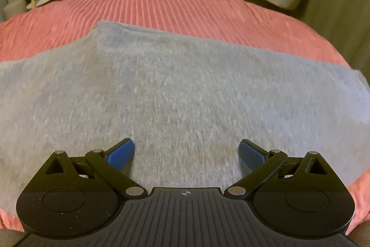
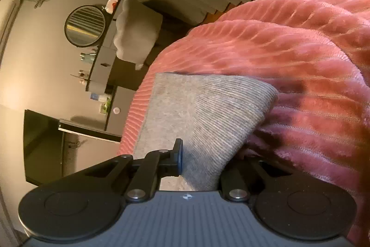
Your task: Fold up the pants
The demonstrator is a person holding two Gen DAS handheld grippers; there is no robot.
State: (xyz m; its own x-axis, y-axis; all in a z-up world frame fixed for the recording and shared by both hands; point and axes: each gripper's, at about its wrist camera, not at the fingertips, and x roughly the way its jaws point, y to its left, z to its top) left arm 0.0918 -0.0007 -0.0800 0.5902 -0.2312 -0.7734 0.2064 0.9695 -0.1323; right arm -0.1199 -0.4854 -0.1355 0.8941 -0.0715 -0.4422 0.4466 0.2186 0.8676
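A: The grey pants point(image 1: 175, 89) lie flat on the bed's pink ribbed blanket point(image 1: 161, 8), long axis running side to side across the left wrist view, one end cut off by the left frame edge, the other ending at right.

B: And the left gripper point(image 1: 186, 154) hangs over them, blue fingers point(image 1: 121, 155) spread wide, nothing between them but the cloth below. Whether the tips touch the fabric is hard to tell.

A: In the right wrist view, the right gripper point(image 2: 198, 159) has a fold of the pants pinched. One finger point(image 2: 177, 157) shows pressed against the grey cloth; the other is hidden behind the fabric.

B: That view is rolled onto its side, so the pants rise from the fingers as a lifted flap, with a rounded corner toward the blanket at right.

A: The rest of the garment is out of that frame. In the room behind, a round mirror point(image 2: 84, 26) and a pale chair point(image 2: 136, 36) show.
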